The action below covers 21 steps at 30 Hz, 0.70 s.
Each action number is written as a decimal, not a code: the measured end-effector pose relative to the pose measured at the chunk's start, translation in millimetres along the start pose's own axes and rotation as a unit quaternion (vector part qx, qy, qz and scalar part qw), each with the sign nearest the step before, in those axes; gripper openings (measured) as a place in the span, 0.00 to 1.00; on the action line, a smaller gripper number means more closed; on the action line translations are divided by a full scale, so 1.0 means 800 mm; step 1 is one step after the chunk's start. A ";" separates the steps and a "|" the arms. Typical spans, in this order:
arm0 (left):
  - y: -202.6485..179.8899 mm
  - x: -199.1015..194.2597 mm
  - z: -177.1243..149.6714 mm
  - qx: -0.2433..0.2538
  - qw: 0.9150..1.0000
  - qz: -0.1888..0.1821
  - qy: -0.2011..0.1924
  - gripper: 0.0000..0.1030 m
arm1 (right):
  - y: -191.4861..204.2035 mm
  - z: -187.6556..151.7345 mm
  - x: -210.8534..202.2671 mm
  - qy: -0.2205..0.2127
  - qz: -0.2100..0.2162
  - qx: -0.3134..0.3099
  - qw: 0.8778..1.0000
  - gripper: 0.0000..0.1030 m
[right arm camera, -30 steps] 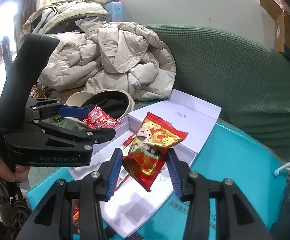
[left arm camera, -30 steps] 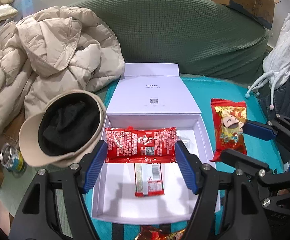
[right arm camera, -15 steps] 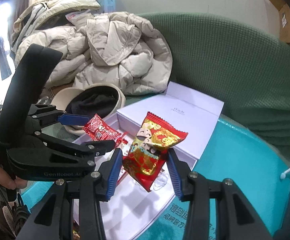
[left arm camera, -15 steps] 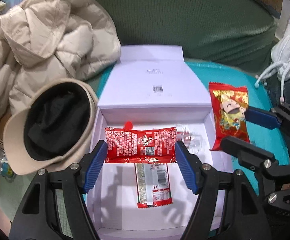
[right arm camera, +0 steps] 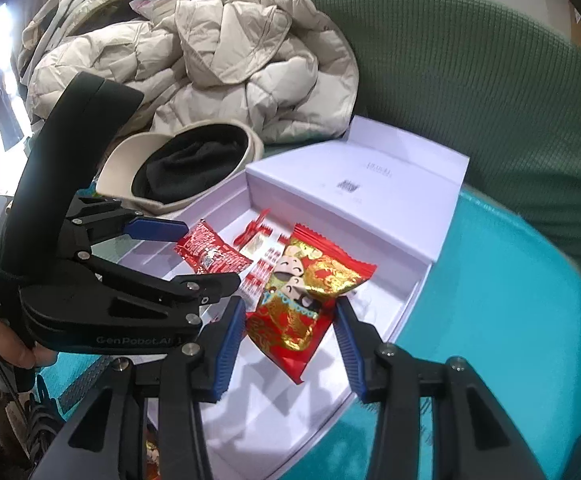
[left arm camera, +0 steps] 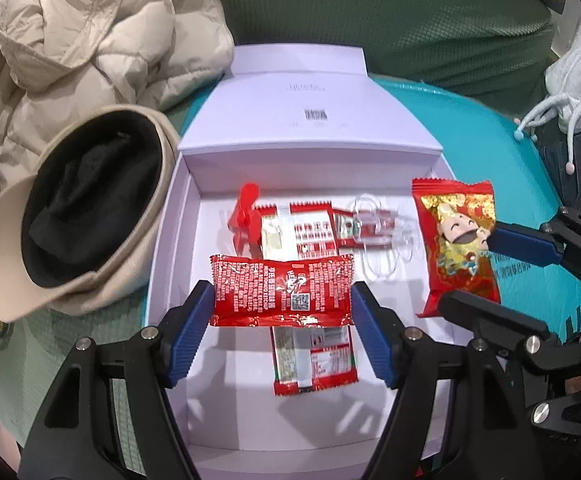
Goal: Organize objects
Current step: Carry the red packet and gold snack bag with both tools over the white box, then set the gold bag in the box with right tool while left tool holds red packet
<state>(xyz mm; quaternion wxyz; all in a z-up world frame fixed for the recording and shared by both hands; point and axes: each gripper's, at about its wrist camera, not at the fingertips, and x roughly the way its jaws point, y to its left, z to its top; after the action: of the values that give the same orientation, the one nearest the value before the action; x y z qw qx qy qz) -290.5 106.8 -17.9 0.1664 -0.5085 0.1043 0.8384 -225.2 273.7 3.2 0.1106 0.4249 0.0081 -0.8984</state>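
the left gripper (left arm camera: 282, 300), a black two-finger tool with ribbed blue pads, is clamped on a long red foil snack packet with white print and a small square code (left arm camera: 281, 295); the packet is gripped end to end, its short edges pressed against the two pads, and it is held level above the interior of the open white rectangular cardboard box (left arm camera: 170, 248)

the right gripper (right arm camera: 290, 320), of the same black and blue build, is clamped on a red and gold foil snack bag printed with a smiling cartoon face (right arm camera: 306, 296); the bag is pinched across its lower half and stands tilted, its crimped top edge pointing up and away from the fingers. it is held over the right-hand part of the box, clear of the floor

on the box floor are seen a small red and white wrapped bar (left arm camera: 314, 360) lying lengthwise directly below the held packet, a second red and white wrapper (left arm camera: 298, 232) near the back wall, a red plastic piece (left arm camera: 244, 216) at its left end, and a clear plastic item (left arm camera: 378, 240) at its right; whether these overlap cannot be told

the hinged lid (left arm camera: 314, 112) of the box lies open behind it. the box rests on a teal surface (right arm camera: 510, 320). a beige cap with a black lining (left arm camera: 82, 216) lies upside down against the left wall of the box, with a cream padded jacket (left arm camera: 70, 48) behind it and a green textured cushion (right arm camera: 470, 80) at the back
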 end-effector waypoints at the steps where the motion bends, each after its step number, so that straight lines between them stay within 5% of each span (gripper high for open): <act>1: 0.000 0.002 -0.003 0.000 1.000 -0.001 0.003 0.67 | 0.002 -0.003 0.001 0.003 0.000 -0.001 1.000 0.45; 21: 0.011 0.026 -0.035 0.018 0.999 0.001 0.047 0.67 | 0.024 -0.029 0.026 0.054 0.011 -0.009 0.998 0.45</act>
<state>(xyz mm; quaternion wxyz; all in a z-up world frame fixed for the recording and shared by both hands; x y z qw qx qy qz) -280.2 92.9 -49.1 0.1693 -0.5441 0.1274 0.8118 -216.1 253.2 -25.7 0.1240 0.4716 0.0179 -0.8728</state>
